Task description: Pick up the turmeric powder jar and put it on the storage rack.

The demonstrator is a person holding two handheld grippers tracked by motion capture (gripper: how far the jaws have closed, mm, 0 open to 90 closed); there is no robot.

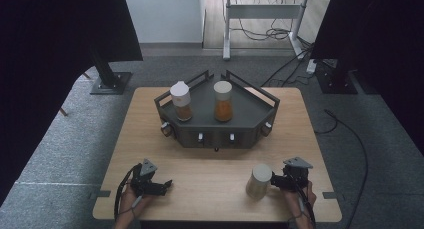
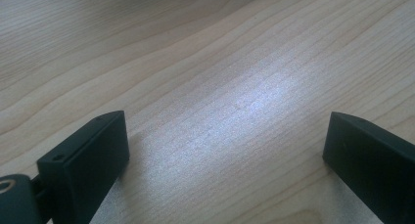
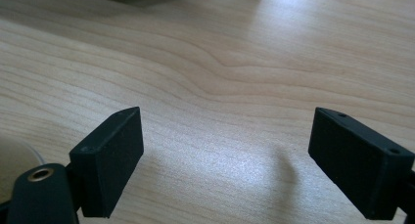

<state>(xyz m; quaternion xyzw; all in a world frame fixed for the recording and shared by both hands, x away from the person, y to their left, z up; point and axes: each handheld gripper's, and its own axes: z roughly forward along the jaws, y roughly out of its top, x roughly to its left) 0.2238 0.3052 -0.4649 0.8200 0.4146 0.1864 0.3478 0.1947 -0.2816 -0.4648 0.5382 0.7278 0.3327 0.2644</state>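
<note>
Beige jar (image 1: pixel 258 181) stands lower right of the high view on the surface (image 1: pixel 210 189), just beside my right tongs (image 1: pixel 276 179), which are spread, nothing between. Left tongs (image 1: pixel 167 184) lower left, spread over bare wood. Grey rack (image 1: pixel 250 120) with two jars at centre.

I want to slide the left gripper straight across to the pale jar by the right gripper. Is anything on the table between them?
Nothing: in the high view the table between the left gripper and the pale jar is bare wood.
</note>
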